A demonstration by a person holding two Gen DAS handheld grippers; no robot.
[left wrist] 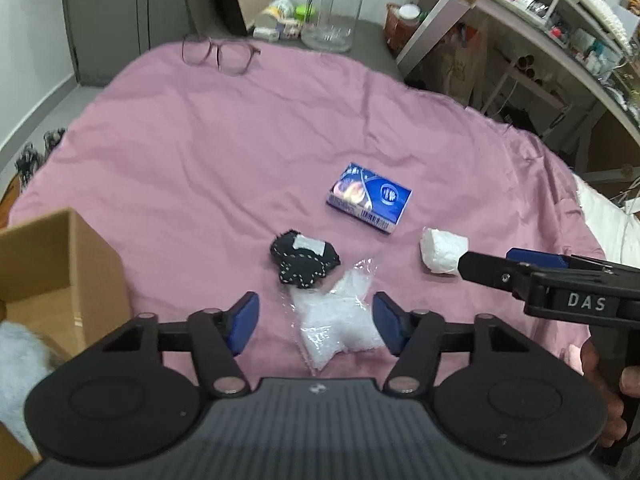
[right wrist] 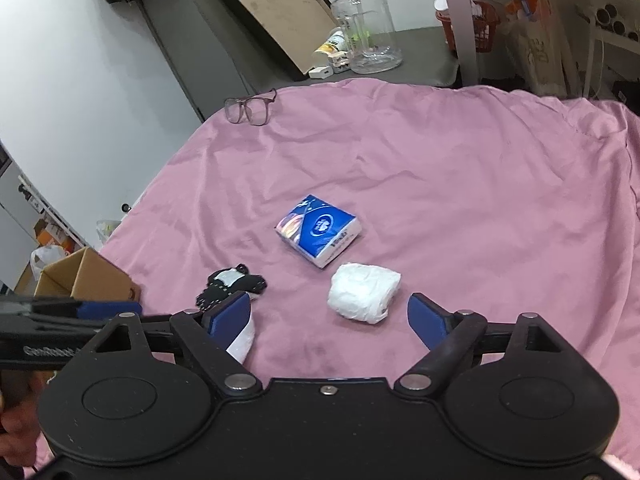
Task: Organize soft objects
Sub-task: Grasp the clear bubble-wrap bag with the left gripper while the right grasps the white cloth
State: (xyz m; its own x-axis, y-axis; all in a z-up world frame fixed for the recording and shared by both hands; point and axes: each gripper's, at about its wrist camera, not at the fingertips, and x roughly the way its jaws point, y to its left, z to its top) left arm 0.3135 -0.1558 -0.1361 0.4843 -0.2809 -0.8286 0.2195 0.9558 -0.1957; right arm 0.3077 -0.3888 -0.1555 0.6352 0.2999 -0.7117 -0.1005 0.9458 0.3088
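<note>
Below, left claw (left wrist: 316, 322) tilted down, unclenched astride the clear bag (left wrist: 338, 320); right claw (right wrist: 330, 316) released near the white bundle (right wrist: 364, 292).

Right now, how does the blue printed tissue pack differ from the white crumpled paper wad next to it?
The blue printed tissue pack is flat-sided, boxy and glossy; the white crumpled paper wad is rounded, wrinkled and plain. The pack lies farther from the right tongs than the wad. Both rest untouched on the pink sheet.

Pink sheet (left wrist: 200, 160); blue pack (left wrist: 369, 197); beside it, black white-dotted sock (left wrist: 304, 262), white bundle (left wrist: 443, 251), brown box (left wrist: 60, 272).
</note>
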